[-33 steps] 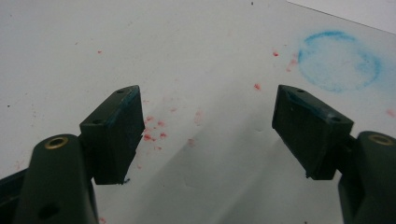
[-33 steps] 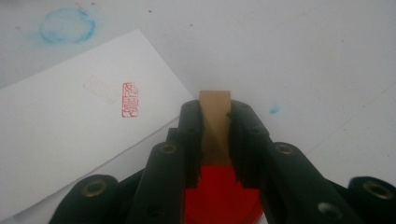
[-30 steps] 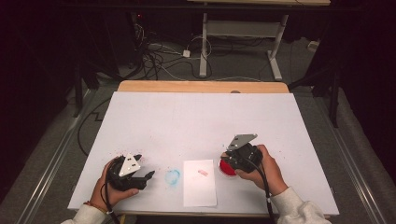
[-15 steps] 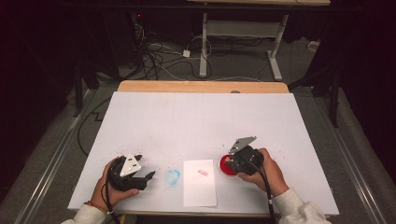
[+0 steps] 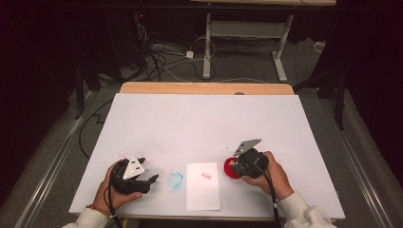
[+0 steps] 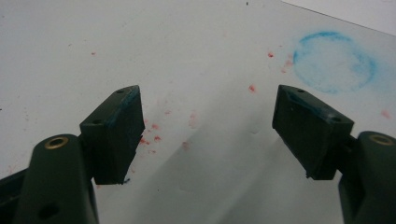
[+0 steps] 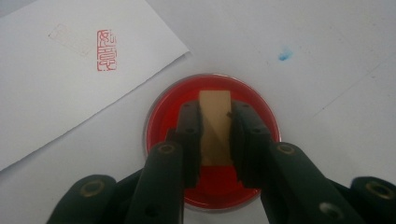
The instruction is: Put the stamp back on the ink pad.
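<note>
On the white table (image 5: 204, 118), the right gripper (image 7: 215, 135) is clamping a wooden seal stamp (image 7: 215, 126) over the red ink pad (image 7: 163, 116); the left gripper (image 6: 208, 126) is resting agape.

Bare white table top (image 5: 204, 118) beyond both hands, paper sheet (image 5: 203, 186) and red ink dish (image 5: 231, 169) lying between them

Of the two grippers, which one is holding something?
The right gripper: its jaws clamp a tan stamp block over the red ink pad. The left gripper stands open over bare table.
</note>
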The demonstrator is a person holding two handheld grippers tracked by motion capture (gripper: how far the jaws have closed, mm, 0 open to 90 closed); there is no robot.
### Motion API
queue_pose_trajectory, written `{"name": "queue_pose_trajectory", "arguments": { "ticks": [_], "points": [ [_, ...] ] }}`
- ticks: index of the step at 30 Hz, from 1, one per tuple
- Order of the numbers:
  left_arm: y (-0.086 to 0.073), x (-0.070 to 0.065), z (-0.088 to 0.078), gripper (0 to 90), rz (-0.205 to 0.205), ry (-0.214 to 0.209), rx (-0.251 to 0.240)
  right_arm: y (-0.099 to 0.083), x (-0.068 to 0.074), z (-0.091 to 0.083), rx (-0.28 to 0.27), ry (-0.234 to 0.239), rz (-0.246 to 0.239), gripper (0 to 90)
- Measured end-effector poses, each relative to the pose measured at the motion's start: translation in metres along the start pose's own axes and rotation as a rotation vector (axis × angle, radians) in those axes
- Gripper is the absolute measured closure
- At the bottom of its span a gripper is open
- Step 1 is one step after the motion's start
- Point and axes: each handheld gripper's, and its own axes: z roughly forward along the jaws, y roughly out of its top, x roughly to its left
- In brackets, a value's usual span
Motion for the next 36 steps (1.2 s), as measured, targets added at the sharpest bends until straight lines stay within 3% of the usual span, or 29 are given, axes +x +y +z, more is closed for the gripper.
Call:
{"name": "queue_pose_trajectory", "arguments": {
  "ticks": [6,12,21,36],
  "points": [
    [0.0,0.001,0.0,24.1,0.0,0.001,0.0,0.0,0.001,-0.001,-0.002,-0.006,-0.003,74.5],
    [-0.001,0.002,-0.002,24.1,-0.003,0.003,-0.005,0.003,0.001,-0.007,-0.027,-0.006,0.008,68.0],
    [0.0,0.001,-0.001,24.1,0.0,0.004,-0.001,0.006,0.0,-0.024,-0.126,-0.032,0.009,59.7],
    [0.0,0.001,-0.001,24.1,0.001,0.004,0.001,0.009,0.004,-0.04,-0.312,-0.146,-0.032,41.3]
  ]
}}
